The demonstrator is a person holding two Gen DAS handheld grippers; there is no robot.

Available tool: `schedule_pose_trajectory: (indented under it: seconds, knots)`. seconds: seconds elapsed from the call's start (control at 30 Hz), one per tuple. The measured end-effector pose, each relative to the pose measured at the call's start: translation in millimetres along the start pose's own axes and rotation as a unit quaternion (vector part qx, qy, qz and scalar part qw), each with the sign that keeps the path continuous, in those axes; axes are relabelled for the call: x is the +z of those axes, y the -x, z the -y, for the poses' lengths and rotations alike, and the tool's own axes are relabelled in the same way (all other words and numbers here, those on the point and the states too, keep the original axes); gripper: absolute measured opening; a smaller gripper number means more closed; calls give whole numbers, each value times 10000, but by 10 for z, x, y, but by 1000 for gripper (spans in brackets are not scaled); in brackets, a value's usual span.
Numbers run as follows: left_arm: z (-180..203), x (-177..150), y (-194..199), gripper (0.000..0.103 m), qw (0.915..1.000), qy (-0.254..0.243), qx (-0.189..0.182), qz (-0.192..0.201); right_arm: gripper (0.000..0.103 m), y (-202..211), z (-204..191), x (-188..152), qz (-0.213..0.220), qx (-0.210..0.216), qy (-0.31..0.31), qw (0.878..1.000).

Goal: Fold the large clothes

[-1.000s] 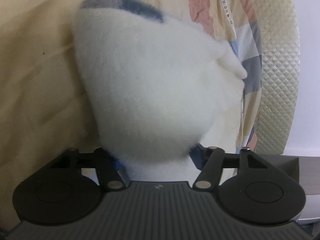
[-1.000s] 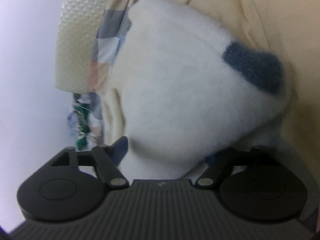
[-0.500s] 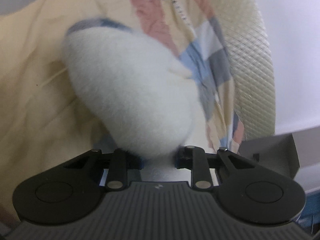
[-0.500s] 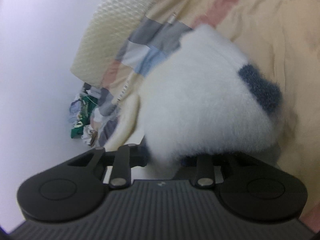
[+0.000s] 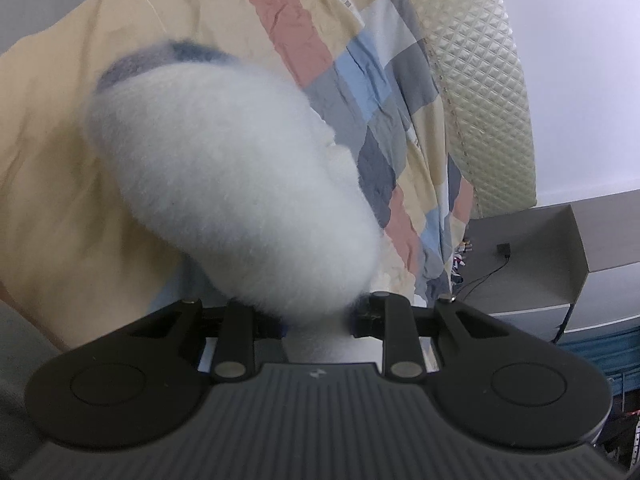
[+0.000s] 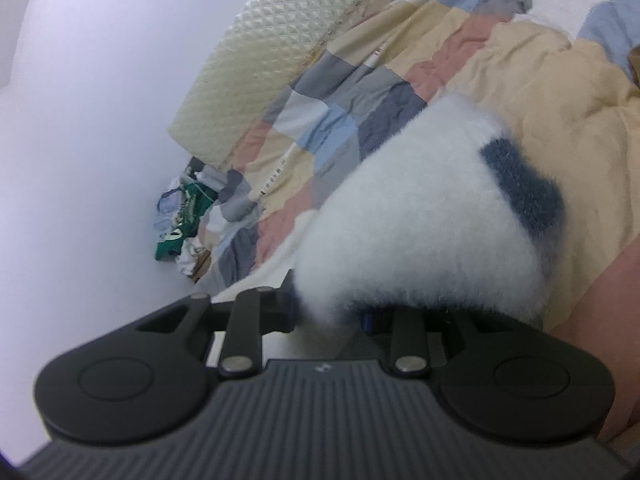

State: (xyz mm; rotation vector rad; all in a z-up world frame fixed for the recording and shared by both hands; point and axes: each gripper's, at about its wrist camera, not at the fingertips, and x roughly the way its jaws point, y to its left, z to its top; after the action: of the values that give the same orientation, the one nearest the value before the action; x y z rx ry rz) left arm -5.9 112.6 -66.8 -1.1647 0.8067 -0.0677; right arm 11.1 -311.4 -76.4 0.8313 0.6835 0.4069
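Currently the left gripper [image 5: 316,316] and the right gripper [image 6: 330,312] have just closed and each pinches the white fleece garment [image 5: 240,200], which bulges directly ahead of the jaws. Risk: thick pile may slip free. Beyond, the patchwork quilt [image 5: 372,80] offers open room; the mattress edge [image 5: 488,92] bounds it.

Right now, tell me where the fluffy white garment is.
The fluffy white garment bulges up from between the left tool fingers, above the yellow sheet. In the right wrist view it is pinched in the right tool, beside the patchwork quilt.
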Motion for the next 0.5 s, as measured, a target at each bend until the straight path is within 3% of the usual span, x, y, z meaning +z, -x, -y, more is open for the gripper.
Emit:
schedule_pose_trajectory:
  seconds: [0.17, 0.5]
  knots:
    - [96, 58, -44, 38, 9998, -54, -202, 75, 36, 10, -71, 63, 13, 2, 40, 10000]
    - [630, 377, -234, 40, 9981, -310, -452, 285, 41, -176, -290, 569, 101, -15, -41, 9999]
